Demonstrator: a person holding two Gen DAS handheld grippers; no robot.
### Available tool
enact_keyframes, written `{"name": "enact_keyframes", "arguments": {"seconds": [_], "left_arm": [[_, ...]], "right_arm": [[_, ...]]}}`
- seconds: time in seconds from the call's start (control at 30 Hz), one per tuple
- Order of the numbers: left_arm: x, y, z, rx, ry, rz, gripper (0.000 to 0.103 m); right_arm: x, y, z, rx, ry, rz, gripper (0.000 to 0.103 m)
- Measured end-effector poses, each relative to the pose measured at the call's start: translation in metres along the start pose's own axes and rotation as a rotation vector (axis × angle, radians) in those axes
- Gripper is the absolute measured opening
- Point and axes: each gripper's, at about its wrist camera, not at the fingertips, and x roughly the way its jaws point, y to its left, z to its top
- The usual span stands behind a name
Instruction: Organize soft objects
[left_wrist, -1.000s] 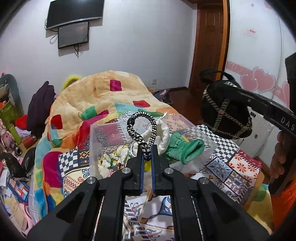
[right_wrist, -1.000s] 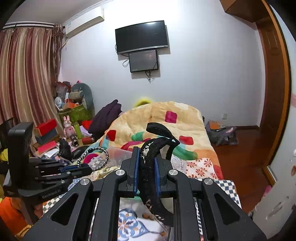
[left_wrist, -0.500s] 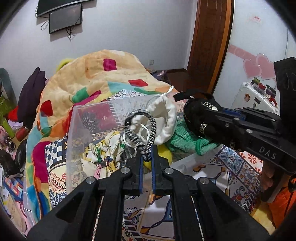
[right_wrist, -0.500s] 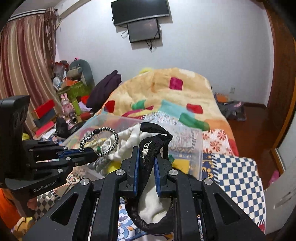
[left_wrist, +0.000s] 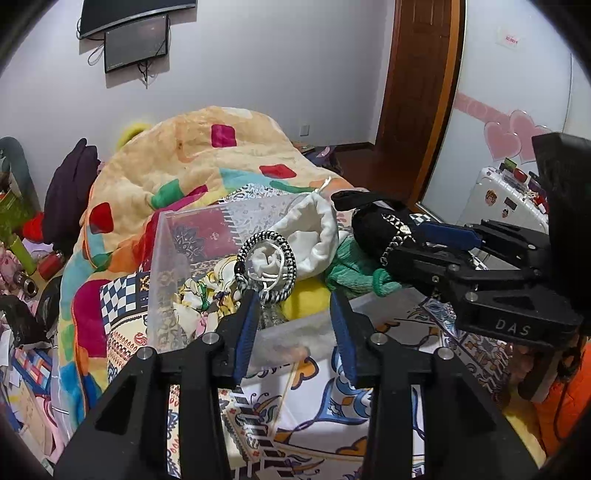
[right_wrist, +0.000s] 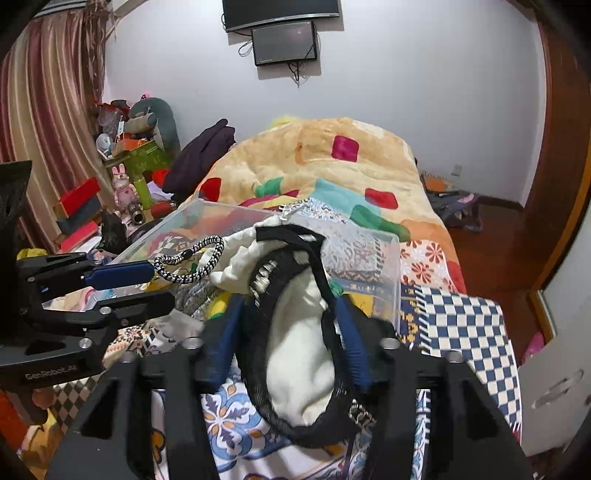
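Observation:
A clear plastic bin (left_wrist: 173, 258) on the bed holds a white pouch (left_wrist: 314, 236), a green knit item (left_wrist: 354, 269) and patterned cloths. My left gripper (left_wrist: 295, 306) is open just before the bin; the black-and-white braided cord loop (left_wrist: 266, 266) rests against its left finger over the bin. In the right wrist view my right gripper (right_wrist: 291, 317) is open over the bin (right_wrist: 388, 266), with the black strappy bag (right_wrist: 291, 369) loose between its fingers. The cord loop (right_wrist: 192, 258) also shows there at the left gripper's tip.
A colourful patchwork blanket (left_wrist: 207, 158) heaps behind the bin. A checked and floral quilt (right_wrist: 465, 325) covers the bed around it. Cluttered toys and boxes (right_wrist: 122, 177) stand at the left. A white suitcase (left_wrist: 506, 199) and a wooden door (left_wrist: 417, 92) are on the right.
Both grippers have gone from shut to open over the bin. The cord loop has slipped from the left grip, and the black bag has sagged loose between the right fingers.

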Motion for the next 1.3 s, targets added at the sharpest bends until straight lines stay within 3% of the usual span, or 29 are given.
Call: {"name": "enact_keyframes", "arguments": {"seconds": [0.2,0.53,0.8,0.93,1.0,1.1,1.3], "left_arm": [[-0.030,-0.004,0.001,-0.015,-0.072,0.003,0.040],[-0.104,-0.020,0.007,-0.013,-0.266,0.031,0.056],[-0.152,-0.031,-0.002,-0.024,-0.399,0.050,0.077],[-0.165,-0.035,-0.007,-0.026,-0.443,0.070,0.091],[-0.171,-0.036,-0.010,-0.032,-0.463,0.079,0.097],[-0.176,-0.037,-0.013,-0.039,-0.482,0.089,0.102],[-0.174,-0.039,-0.016,-0.038,-0.487,0.102,0.102]], "right_arm": [[-0.021,0.000,0.001,-0.003,-0.028,-0.015,0.050],[-0.094,0.017,0.014,-0.041,-0.213,-0.014,0.050],[-0.139,0.034,0.015,-0.059,-0.375,-0.036,0.084],[-0.148,0.040,0.014,-0.061,-0.410,-0.044,0.086],[-0.149,0.041,0.013,-0.059,-0.419,-0.041,0.092],[-0.151,0.042,0.010,-0.054,-0.435,-0.049,0.100],[-0.147,0.045,0.008,-0.059,-0.429,-0.043,0.103]]}}
